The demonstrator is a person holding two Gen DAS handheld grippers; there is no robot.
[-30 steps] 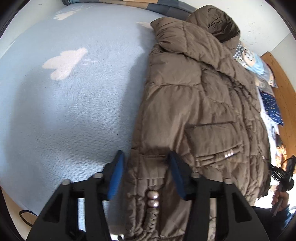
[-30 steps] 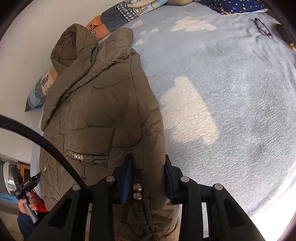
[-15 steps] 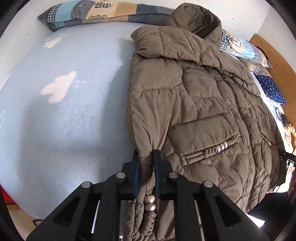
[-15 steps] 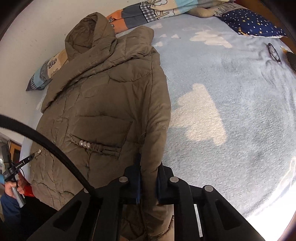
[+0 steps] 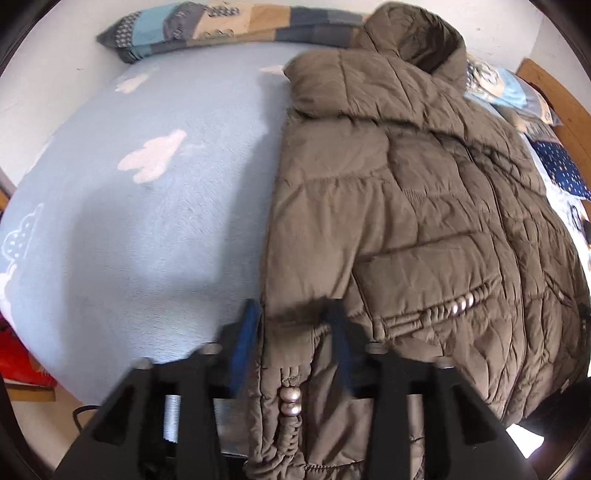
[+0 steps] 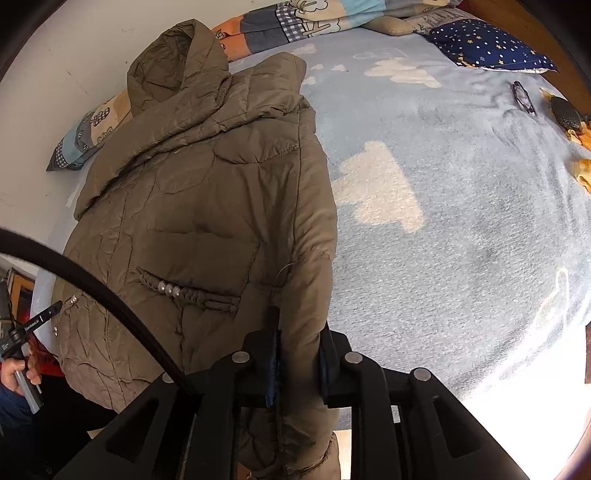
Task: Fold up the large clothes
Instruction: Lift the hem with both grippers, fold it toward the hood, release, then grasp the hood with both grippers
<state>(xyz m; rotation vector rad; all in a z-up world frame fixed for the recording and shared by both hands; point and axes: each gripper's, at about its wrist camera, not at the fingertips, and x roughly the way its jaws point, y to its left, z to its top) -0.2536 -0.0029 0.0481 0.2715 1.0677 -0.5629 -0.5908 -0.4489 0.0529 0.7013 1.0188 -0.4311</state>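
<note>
A brown quilted hooded jacket (image 5: 424, 206) lies front up on a light blue cloud-print bed cover (image 5: 147, 221), hood toward the wall. My left gripper (image 5: 291, 332) has its jaws apart around the jacket's left sleeve cuff with its beaded cord. In the right wrist view the jacket (image 6: 207, 206) fills the left half. My right gripper (image 6: 299, 354) has its jaws slightly apart around the right sleeve, whose fabric fills the gap between the blue pads.
Patchwork pillows (image 5: 229, 26) lie along the wall behind the hood. A navy star-print pillow (image 6: 484, 48), glasses (image 6: 522, 98) and a dark object (image 6: 565, 114) lie at the far right of the bed. A black cable (image 6: 96, 288) crosses the jacket.
Both grippers were shut on the sleeves half a second ago. Both have opened, the left one widely, the right one a little. The views have moved up and in over the bed.
</note>
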